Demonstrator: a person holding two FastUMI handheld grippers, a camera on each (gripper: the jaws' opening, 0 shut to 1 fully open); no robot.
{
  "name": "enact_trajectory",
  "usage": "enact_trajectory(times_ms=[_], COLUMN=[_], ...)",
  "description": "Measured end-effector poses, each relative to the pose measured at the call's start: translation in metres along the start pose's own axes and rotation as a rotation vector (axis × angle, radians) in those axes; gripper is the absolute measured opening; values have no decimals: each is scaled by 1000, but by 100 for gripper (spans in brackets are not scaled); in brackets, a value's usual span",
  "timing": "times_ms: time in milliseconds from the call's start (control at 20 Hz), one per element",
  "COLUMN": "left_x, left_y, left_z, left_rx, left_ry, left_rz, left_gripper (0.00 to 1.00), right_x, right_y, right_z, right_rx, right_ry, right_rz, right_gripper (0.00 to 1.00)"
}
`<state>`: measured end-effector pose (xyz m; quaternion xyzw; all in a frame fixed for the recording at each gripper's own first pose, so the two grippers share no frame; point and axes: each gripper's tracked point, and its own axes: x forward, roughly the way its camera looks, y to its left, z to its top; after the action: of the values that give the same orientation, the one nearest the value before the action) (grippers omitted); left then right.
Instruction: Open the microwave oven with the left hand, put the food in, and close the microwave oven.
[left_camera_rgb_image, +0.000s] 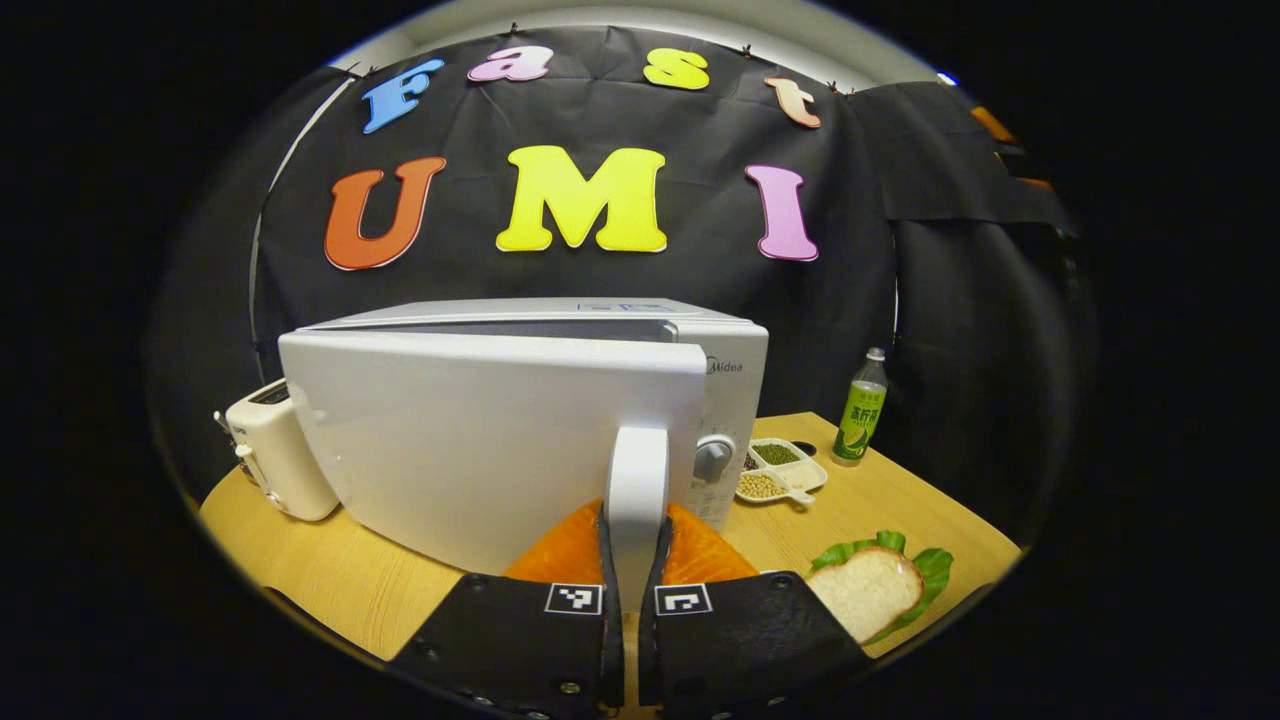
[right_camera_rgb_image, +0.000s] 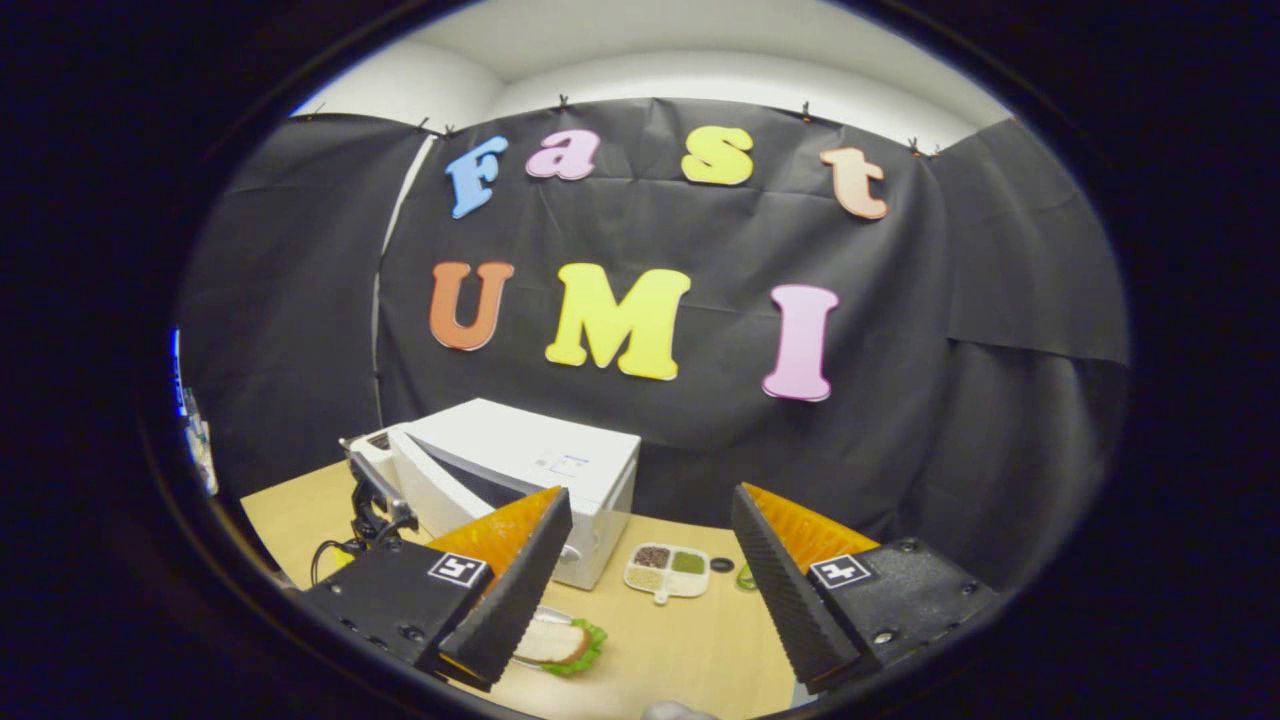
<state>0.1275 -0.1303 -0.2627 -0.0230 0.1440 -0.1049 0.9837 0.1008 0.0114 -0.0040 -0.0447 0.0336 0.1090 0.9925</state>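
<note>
A white microwave (left_camera_rgb_image: 520, 420) stands on a wooden surface (left_camera_rgb_image: 330, 580), its door (left_camera_rgb_image: 490, 440) swung partly open. In the left gripper view, the left hand-held gripper (left_camera_rgb_image: 636, 530) sits at 6 o'clock, its two fingers pinching the door's vertical white handle (left_camera_rgb_image: 637, 480).

To do this step well, the pull should likely follow the door's arc round its hinge, grip kept firm, until the opening is wide enough for the food.

The food, a bread slice on lettuce (left_camera_rgb_image: 875, 590), lies on the surface at 4 o'clock. This view also shows a cream toaster (left_camera_rgb_image: 275, 455) at 9 o'clock and a green bottle (left_camera_rgb_image: 862, 410) at 3 o'clock.

The right gripper view shows the right hand-held gripper (right_camera_rgb_image: 650, 560), fingers spread wide and holding nothing, raised above the surface. Between them, well beyond, lies a divided dish of beans (right_camera_rgb_image: 667, 570). The bread sits at 7 o'clock.
</note>
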Motion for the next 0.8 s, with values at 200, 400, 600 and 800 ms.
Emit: enact_trajectory(times_ms=[200,400,600,800], left_x=[-45,-79,-103,-115], left_y=[19,39,60,83], left_z=[-13,-23,-23,-11], left_rx=[21,24,53,97], left_ry=[23,56,40,-4], left_rz=[58,100,151,190], left_gripper=[7,10,24,65], right_x=[4,-4,-14,-24], right_y=[32,45,48,42], right_z=[11,13,12,7], right_rx=[-29,-24,-7,11], right_ry=[-41,-62,-69,-59], right_rz=[92,126,121,97], right_gripper=[97,96,100,96])
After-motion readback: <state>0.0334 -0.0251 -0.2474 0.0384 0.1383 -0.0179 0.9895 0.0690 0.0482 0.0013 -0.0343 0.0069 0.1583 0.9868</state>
